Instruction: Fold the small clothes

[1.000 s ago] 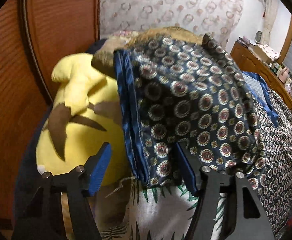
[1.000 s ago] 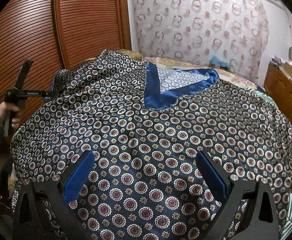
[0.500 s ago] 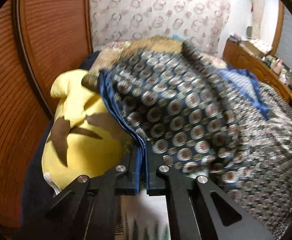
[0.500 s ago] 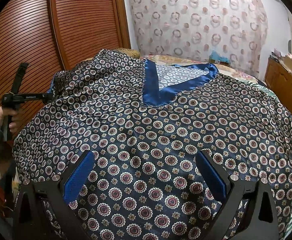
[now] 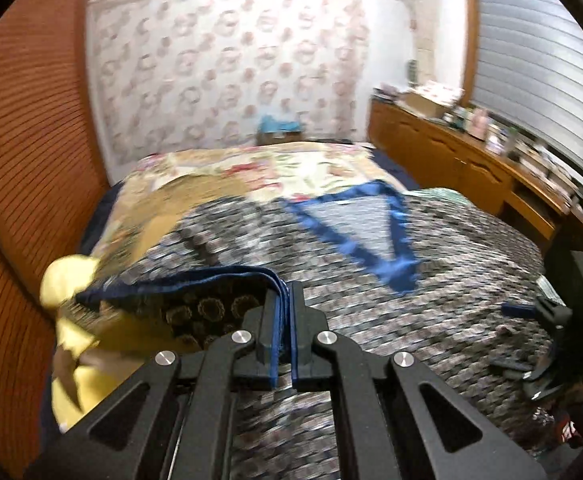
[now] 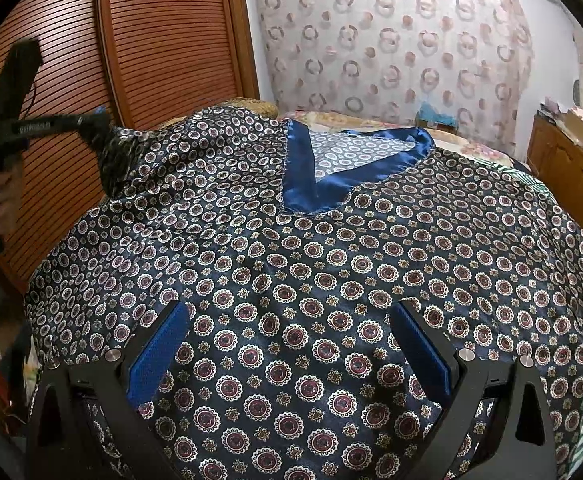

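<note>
A dark navy top (image 6: 331,260) with round medallions and a blue satin V-neck (image 6: 303,184) lies spread on the bed. My left gripper (image 5: 285,300) is shut on the top's blue-trimmed sleeve hem (image 5: 195,280) and holds it lifted off the bed. From the right wrist view, the left gripper (image 6: 91,124) is at the far left with the sleeve hanging from it as a peak. My right gripper (image 6: 290,310) stands open low over the top's near part, nothing between its blue pads (image 6: 159,356). The left wrist view is blurred.
A yellow plush toy (image 5: 75,340) lies at the bed's left edge beside the slatted wooden wardrobe door (image 6: 163,40). A floral bedspread (image 5: 271,172) shows beyond the top. A cluttered wooden dresser (image 5: 451,160) runs along the right. A patterned curtain (image 6: 391,40) hangs behind.
My left gripper went from open around the sleeve hem to shut on it, then rose and swung toward the top's middle, lifting the sleeve. The right gripper stayed still.
</note>
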Motion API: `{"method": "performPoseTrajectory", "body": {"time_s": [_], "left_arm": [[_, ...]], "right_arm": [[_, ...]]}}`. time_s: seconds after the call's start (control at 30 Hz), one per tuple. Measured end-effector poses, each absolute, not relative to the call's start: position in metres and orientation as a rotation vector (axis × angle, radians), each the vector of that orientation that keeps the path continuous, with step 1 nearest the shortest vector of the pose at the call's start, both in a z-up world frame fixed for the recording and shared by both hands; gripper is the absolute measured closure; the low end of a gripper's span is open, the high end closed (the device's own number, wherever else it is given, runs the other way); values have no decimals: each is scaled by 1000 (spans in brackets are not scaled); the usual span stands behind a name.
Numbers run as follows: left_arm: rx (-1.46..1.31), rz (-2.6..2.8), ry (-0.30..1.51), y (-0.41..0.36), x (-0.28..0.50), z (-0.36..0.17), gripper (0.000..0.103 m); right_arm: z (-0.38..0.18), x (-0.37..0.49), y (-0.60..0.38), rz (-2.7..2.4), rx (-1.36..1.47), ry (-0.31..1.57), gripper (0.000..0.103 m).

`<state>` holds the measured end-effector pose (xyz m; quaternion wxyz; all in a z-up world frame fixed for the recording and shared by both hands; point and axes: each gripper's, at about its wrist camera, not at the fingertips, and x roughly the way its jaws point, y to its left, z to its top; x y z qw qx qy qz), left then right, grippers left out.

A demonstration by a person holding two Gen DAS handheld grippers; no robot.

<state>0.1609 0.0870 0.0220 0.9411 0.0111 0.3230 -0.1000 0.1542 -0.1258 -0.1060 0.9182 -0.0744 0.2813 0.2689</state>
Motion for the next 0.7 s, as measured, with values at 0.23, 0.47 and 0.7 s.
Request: {"method": "performPoseTrajectory", "body": {"time_s": [0.23, 0.47, 0.7], "left_arm": [[90, -251, 679, 41, 161, 19, 98], [47, -274, 672, 54, 132, 18, 86], [43, -203, 651, 78, 100, 3, 58]], "right_arm": [[-106, 156, -127, 549, -142, 591, 3], [-105, 154, -127, 551, -140, 589, 3], [-105, 155, -127, 552, -142, 591, 3]]}}
